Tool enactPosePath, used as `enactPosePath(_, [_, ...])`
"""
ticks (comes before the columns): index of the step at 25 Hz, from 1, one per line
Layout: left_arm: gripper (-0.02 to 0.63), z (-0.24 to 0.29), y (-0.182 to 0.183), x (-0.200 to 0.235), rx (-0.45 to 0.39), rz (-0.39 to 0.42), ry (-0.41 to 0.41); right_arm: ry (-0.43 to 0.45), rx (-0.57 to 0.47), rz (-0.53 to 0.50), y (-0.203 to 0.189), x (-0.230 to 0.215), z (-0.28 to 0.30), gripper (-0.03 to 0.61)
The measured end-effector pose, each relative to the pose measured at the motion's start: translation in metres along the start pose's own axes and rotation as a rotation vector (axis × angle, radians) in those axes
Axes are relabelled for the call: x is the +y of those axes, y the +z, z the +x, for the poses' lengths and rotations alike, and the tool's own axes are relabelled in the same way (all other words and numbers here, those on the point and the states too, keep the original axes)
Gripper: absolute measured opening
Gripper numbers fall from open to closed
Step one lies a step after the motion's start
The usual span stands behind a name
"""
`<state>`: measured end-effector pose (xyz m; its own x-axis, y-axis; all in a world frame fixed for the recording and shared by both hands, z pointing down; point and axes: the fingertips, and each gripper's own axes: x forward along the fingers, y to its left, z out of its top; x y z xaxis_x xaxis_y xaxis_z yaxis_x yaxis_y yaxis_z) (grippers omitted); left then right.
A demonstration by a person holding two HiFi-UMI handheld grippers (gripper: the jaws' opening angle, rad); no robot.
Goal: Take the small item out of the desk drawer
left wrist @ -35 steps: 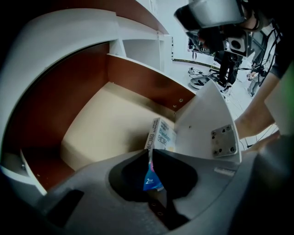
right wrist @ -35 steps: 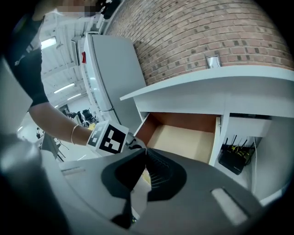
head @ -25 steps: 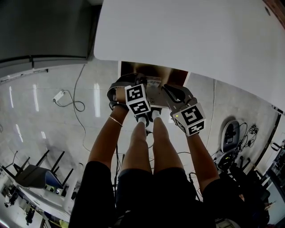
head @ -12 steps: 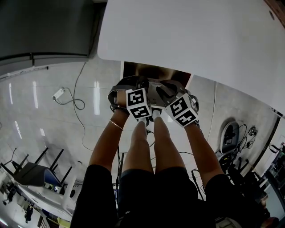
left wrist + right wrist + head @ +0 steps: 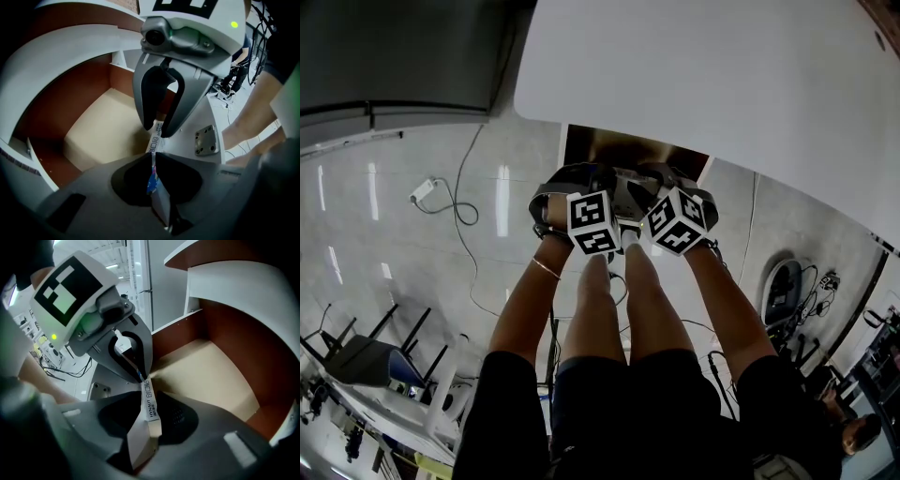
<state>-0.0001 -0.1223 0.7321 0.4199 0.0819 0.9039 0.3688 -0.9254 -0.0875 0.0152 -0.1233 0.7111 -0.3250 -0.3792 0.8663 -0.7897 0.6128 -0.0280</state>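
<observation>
You are working over the drawer (image 5: 103, 136), which is standing pulled out from under the near edge of the white desk top (image 5: 722, 84). Its beige floor is lying bare between brown walls, leaving open room toward the back, while your legs (image 5: 619, 300) are crowding the near side. You are pinching the small packet (image 5: 149, 411) in the left gripper (image 5: 141, 375), whose jaws are pressing almost together on one end of it. That grip is holding the packet in the air near the drawer's front edge, clear of the drawer floor. The packet's other end is reaching into the right gripper (image 5: 161, 130). Its jaws have just been opening and are standing wide apart on either side of the packet, not clamping it. Compared with a second ago, you are holding the right gripper much closer in. Then it was well out to the right and nearer you; now it is sitting just beside the left one and is rolled to a different angle. The left gripper is staying where it was.
</observation>
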Motion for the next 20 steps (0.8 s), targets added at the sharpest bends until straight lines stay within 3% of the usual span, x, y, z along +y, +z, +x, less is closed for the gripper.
enactPosePath(10, [0.023, 0.000, -0.001, -0.001, -0.008, -0.026, -0.002, 0.051, 0.078, -0.077, -0.011, 0.001, 0.024, 0.129])
enactPosePath(20, [0.023, -0.002, -0.003, -0.001, -0.013, -0.044, 0.004, 0.080, 0.086, -0.135, -0.010, 0.005, 0.032, 0.112])
